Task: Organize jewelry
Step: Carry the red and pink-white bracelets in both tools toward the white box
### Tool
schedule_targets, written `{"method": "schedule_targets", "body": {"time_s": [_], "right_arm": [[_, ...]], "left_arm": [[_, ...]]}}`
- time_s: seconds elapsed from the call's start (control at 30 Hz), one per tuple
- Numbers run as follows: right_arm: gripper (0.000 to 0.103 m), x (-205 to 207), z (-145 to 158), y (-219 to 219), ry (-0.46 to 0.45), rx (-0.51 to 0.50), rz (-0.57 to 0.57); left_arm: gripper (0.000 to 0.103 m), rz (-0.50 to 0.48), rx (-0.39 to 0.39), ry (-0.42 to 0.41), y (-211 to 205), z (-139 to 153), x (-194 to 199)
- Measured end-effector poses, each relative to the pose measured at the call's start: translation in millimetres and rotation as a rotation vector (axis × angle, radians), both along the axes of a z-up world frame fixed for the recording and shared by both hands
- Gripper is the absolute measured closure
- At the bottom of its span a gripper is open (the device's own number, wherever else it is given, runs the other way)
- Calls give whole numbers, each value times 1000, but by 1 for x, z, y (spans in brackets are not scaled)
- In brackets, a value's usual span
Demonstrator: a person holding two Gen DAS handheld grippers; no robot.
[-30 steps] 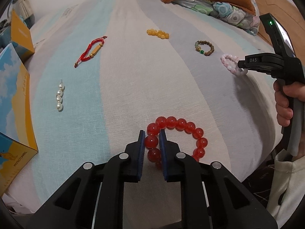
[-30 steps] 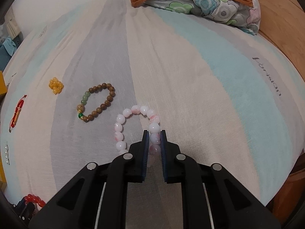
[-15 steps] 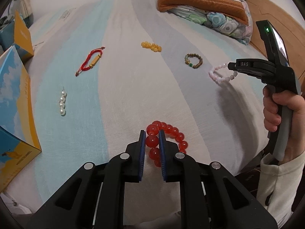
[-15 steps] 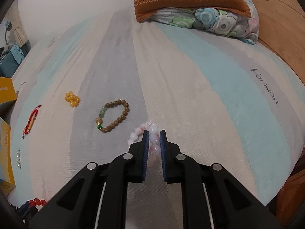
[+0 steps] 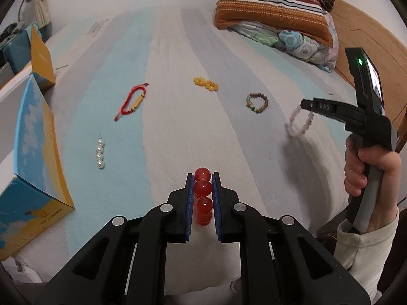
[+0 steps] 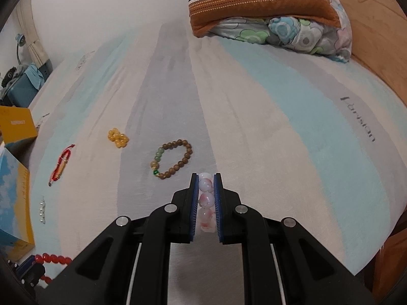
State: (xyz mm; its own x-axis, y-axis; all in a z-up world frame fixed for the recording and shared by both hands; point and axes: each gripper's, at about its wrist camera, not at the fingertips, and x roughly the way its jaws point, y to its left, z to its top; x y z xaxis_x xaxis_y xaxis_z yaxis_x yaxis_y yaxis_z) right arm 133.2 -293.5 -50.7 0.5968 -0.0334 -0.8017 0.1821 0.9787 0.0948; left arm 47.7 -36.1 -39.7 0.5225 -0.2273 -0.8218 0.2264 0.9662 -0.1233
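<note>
Left wrist: jaws clamp red bracelet (image 5: 203,187); right's, pink bracelet (image 6: 205,198).

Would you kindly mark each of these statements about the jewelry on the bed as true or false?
1. The left claw is clamped on the red bead bracelet. True.
2. The right claw is empty. False: it grips the pink bead bracelet.
3. The wooden bead bracelet lies on the bedsheet, ungripped. True.
4. The yellow beads sit inside the blue and yellow box. False: they lie on the bedsheet.
5. The red cord bracelet lies on the pillow. False: it lies on the bedsheet.
</note>
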Motion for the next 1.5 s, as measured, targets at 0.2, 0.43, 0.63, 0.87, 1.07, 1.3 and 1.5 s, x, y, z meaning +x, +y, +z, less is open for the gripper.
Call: {"method": "schedule_targets", "body": {"time_s": [0.2,0.43,0.63,0.87,1.07,1.3,1.5], "right_arm": [[92,-2,11,9,0,0,1],[92,-7,33,33,-24,-24,26],[92,-10,50,61,-40,-46,60],[92,-14,63,98,-54,-51,106],[92,-15,73,136,-64,-62,160],[92,-14,83,182,-75,-74,216],[92,-16,94,218,-93,-78,266]], "left_arm": [[90,19,7,-16,9,11,6],[90,39,16,-30,21,26,12],[90,60,17,-58,36,46,16],[90,87,41,-92,55,64,18],[90,123,45,-112,78,79,19],[90,150,38,-140,104,96,15],[90,179,29,-167,127,113,8]]}}
